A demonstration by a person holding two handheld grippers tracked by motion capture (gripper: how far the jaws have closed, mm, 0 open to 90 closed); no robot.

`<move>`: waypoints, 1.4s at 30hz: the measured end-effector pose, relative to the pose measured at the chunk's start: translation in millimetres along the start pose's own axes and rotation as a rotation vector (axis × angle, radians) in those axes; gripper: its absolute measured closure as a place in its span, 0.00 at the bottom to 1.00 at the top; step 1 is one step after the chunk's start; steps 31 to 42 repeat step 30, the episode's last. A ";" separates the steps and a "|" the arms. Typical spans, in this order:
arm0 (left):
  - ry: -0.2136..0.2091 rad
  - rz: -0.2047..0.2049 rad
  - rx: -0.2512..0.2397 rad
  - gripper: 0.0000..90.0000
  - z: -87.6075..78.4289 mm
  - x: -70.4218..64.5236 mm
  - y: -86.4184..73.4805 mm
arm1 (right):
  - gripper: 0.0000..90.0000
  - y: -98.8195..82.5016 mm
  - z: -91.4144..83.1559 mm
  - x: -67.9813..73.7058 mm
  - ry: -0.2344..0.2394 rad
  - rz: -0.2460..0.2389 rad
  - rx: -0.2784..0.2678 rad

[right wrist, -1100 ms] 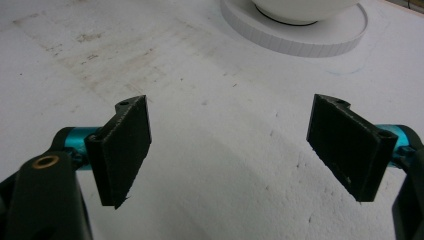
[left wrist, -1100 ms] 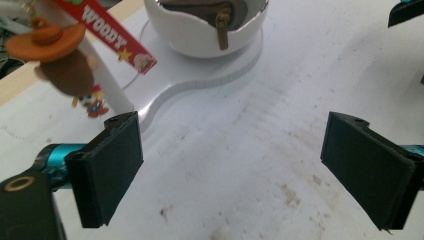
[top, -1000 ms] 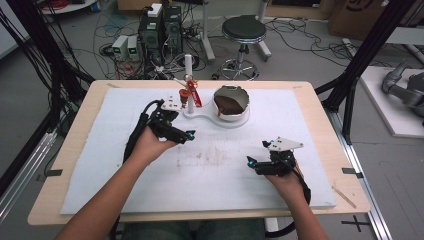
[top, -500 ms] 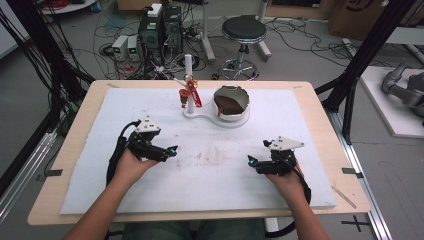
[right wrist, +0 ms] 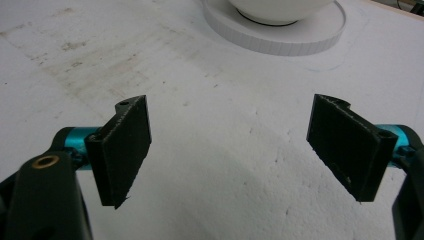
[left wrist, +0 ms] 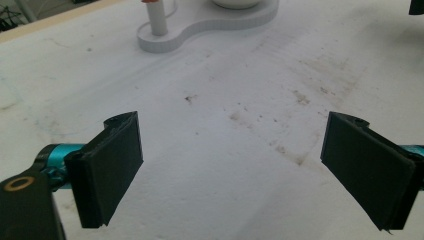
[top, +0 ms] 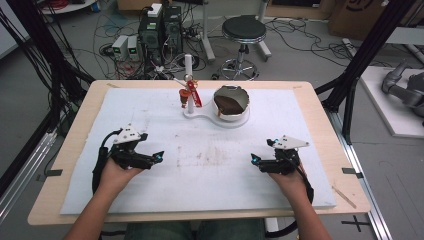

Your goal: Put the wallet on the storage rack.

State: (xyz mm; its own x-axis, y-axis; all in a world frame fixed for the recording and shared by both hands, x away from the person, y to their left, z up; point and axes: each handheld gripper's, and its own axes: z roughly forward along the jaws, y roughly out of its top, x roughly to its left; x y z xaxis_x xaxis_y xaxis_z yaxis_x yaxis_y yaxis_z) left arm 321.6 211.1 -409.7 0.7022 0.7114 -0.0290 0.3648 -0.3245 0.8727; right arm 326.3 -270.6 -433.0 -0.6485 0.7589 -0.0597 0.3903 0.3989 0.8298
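Observation:
A white stand (top: pixel 210 114) sits at the back middle of the white mat. It carries a white bowl (top: pixel 231 101) with something brown inside and an upright white post (top: pixel 188 67) with a red piece (top: pixel 190 95) beside it. My left gripper (top: pixel 159 156) rests low over the mat's left side, open and holding nothing; its own view shows both black pads (left wrist: pixel 107 172) spread wide above stained foam, with the stand's base (left wrist: pixel 200 25) ahead. My right gripper (top: pixel 254 159) rests at the right side, open too, its pads (right wrist: pixel 125 147) apart and the bowl's round base (right wrist: pixel 280 35) in front.
The white foam mat (top: pixel 210 165) covers most of the wooden table (top: pixel 325 120) and has brown stains in the middle. Beyond the table stand a black stool (top: pixel 243 31), computer boxes (top: pixel 160 27) and loose cables on the floor. Black frame posts (top: pixel 357 65) rise at both sides.
My left gripper has drawn back from the stand toward the near left of the mat and come to rest there. The right gripper has stayed put.

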 end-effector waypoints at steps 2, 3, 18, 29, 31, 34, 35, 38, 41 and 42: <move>0.008 -0.008 -0.013 0.11 -3.4 4.1 -4.1 | 0.20 -0.7 -0.6 -1.9 -0.005 0.005 -0.001; 0.008 -0.016 -0.013 0.11 -4.2 6.2 -6.6 | 0.20 -1.0 -0.7 -2.7 -0.005 0.009 -0.004; -0.023 -0.011 0.017 0.11 2.2 8.4 -15.4 | 0.20 -1.8 -0.4 -4.2 -0.014 0.004 0.012; -0.028 -0.001 0.042 0.11 6.3 8.8 -15.6 | 0.20 -3.7 -1.9 -6.1 -0.018 0.010 0.011; -0.028 0.003 0.048 0.11 6.6 9.3 -15.6 | 0.20 -3.7 -2.4 -6.4 -0.021 0.007 0.011; -0.028 0.003 0.048 0.11 6.6 9.3 -15.6 | 0.20 -3.7 -2.4 -6.4 -0.021 0.007 0.011; -0.028 0.003 0.048 0.11 6.6 9.3 -15.6 | 0.20 -3.7 -2.4 -6.4 -0.021 0.007 0.011; -0.028 0.003 0.048 0.11 6.6 9.3 -15.6 | 0.20 -3.7 -2.4 -6.4 -0.021 0.007 0.011; -0.028 0.003 0.048 0.11 6.6 9.3 -15.6 | 0.20 -3.7 -2.4 -6.4 -0.021 0.007 0.011; -0.028 0.003 0.048 0.11 6.6 9.3 -15.6 | 0.20 -3.7 -2.4 -6.4 -0.021 0.007 0.011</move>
